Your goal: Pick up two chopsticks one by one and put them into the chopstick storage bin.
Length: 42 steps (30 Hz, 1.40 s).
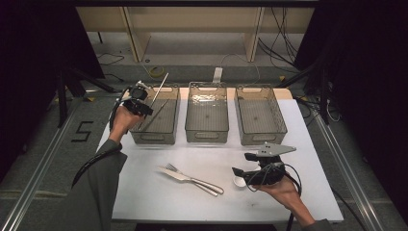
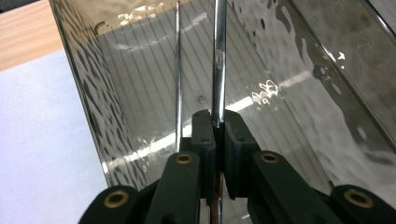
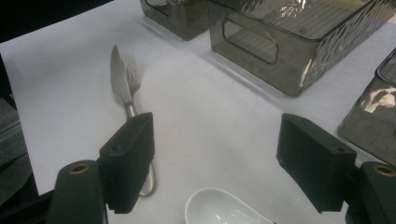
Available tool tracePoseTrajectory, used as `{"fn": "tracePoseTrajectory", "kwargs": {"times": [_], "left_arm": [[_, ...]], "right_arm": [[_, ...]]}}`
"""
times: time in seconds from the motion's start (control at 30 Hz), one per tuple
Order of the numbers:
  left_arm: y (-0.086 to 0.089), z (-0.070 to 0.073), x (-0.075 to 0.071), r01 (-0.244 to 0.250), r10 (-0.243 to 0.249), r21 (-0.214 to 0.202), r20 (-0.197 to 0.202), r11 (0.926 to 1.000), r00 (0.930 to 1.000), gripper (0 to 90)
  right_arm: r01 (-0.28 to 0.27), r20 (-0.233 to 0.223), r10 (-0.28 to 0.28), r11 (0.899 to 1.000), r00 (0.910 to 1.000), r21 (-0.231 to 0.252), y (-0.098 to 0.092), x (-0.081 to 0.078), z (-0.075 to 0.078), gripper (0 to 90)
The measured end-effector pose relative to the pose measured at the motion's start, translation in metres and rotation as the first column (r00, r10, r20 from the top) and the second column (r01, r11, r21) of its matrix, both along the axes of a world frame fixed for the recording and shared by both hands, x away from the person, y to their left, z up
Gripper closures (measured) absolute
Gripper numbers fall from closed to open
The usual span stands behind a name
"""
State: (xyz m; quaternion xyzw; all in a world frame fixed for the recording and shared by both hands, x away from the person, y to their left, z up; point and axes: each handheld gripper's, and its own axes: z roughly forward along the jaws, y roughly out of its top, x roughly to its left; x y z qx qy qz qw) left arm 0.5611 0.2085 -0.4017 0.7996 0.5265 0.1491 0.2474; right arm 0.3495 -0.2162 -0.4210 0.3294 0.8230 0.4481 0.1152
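1. A white bench (image 1: 144,192) carries three clear smoky plastic bins in a row along its far side: the left bin (image 1: 159,126), the middle bin (image 1: 207,126) and the right bin (image 1: 262,126).
2. The left hand-held gripper (image 1: 144,105) is held over the near left corner of the left bin. Its jaws are closed tight on a metal chopstick (image 2: 218,60), which rises slanting up and away from the jaws above the bin.
3. A second chopstick (image 2: 178,79) lies inside the left bin, just beside the held one in the left gripper view.
4. The right hand-held gripper (image 3: 219,163) rests low at the near right of the bench, its jaws wide apart and holding nothing.
5. A white ceramic spoon (image 3: 224,210) lies on the bench right under those open jaws.
6. A table knife (image 3: 119,79) and a fork (image 3: 134,77) lie side by side, touching, near the middle of the bench, to the left of the spoon.
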Motion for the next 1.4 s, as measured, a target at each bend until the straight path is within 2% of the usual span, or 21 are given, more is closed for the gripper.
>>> {"fn": "tracePoseTrajectory", "kwargs": {"times": [0.4, 0.47, 0.57, 0.63, 0.77, 0.93, 1.07, 1.2, 1.27, 1.33, 1.37, 1.4], "left_arm": [[0.0, -0.013, 0.0, -0.007, 0.007, -0.001, -0.026, 1.0, 0.9996, 82.7], [-0.001, -0.013, -0.001, -0.007, 0.007, -0.012, -0.025, 0.9999, 0.9997, 76.8], [-0.002, -0.011, -0.001, -0.014, 0.014, -0.008, -0.021, 0.9999, 0.9997, 71.4], [-0.003, -0.007, -0.002, -0.016, 0.016, 0.009, -0.022, 0.9998, 0.9996, 56.0], [-0.004, 0.005, -0.01, -0.016, 0.016, -0.057, 0.005, 0.9983, 0.9999, 49.3], [-0.004, 0.016, -0.027, 0.001, 0.002, -0.14, 0.02, 0.9902, 0.9998, 39.0], [-0.006, 0.02, -0.049, 0.026, -0.013, -0.195, 0.069, 0.9805, 0.9975, 33.6], [-0.008, 0.019, -0.074, 0.048, -0.025, -0.196, 0.121, 0.9794, 0.9923, 30.2], [-0.008, 0.018, -0.086, 0.058, -0.03, -0.202, 0.14, 0.9776, 0.9896, 28.8], [-0.006, 0.018, -0.093, 0.063, -0.036, -0.185, 0.146, 0.9808, 0.9887, 26.3], [-0.005, 0.019, -0.097, 0.058, -0.027, -0.188, 0.166, 0.9805, 0.9857, 25.6], [-0.003, 0.018, -0.102, 0.059, -0.02, -0.206, 0.183, 0.9768, 0.9829, 25.6]], "right_arm": [[-0.006, -0.001, 0.006, 1.0, 1.0, -0.005, 0.0, 0.0, 0.0, 28.3], [-0.004, -0.002, 0.004, 1.0, 1.0, -0.003, 0.0, 0.0, 0.0, 28.3], [-0.002, 0.003, 0.002, 1.0, 1.0, -0.01, -0.001, 0.0, 0.001, 27.9], [0.007, 0.006, -0.007, 1.0, 1.0, -0.003, -0.003, 0.001, 0.003, 27.9], [0.015, 0.013, -0.015, 1.0, 0.9998, 0.002, -0.007, 0.002, 0.005, 27.9], [0.018, 0.015, -0.018, 1.0, 0.9997, -0.001, -0.012, 0.004, 0.007, 27.8], [0.011, 0.014, -0.01, 1.0, 0.9999, -0.018, -0.015, 0.007, 0.012, 27.3], [-0.005, 0.03, 0.007, 0.997, 0.9995, -0.071, -0.018, 0.012, 0.018, 27.2], [-0.013, 0.023, 0.015, 0.996, 0.9996, -0.091, -0.021, 0.016, 0.02, 27.2], [-0.002, 0.023, 0.005, 0.993, 0.9997, -0.117, -0.024, 0.022, 0.022, 27.2], [0.002, 0.014, 0.0, 0.992, 0.9999, -0.123, -0.026, 0.026, 0.022, 27.2], [0.009, 0.005, -0.008, 0.992, 1.0, -0.125, -0.028, 0.029, 0.023, 27.3]]}}
